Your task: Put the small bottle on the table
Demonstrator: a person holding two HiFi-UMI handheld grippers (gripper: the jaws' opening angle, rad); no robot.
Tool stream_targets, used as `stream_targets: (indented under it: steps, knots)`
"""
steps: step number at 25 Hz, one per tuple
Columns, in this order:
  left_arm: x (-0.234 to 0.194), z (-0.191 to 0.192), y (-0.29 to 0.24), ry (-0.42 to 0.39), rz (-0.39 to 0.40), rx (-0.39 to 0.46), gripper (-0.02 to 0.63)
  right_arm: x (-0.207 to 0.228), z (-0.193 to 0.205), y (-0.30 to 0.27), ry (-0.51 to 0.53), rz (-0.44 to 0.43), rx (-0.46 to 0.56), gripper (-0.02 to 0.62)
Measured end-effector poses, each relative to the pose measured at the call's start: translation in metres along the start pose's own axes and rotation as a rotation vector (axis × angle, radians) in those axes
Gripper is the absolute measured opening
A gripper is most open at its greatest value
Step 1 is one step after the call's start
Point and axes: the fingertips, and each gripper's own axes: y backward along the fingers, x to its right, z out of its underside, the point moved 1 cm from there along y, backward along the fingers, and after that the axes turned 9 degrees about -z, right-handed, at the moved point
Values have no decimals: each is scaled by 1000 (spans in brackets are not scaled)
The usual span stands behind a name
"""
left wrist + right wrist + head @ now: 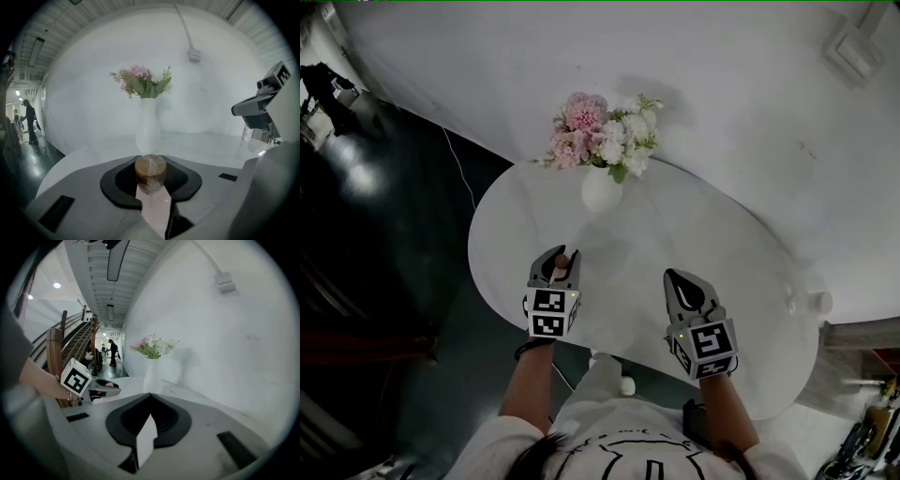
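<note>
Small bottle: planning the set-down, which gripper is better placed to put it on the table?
Left. The left gripper is shut on the small bottle over the table; the right gripper is shut, empty.

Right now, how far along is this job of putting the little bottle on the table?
Done: the small bottle has been picked up. In hand: the left gripper clamps it over the near side of the white table, short of the flower vase. Left: set it down and let go. The right gripper is shut and empty.
</note>
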Motion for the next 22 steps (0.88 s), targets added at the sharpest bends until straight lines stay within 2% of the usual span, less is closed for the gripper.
stream_targets:
  steps: [9,22]
  knots:
    - [-3,11,-18,-10,0,-51,112,-2,5,-10,-7,-20,-21,-5]
    - [-2,14,-23,-18,0,-74,112,2,6,-13,-21,-20,-19,-5]
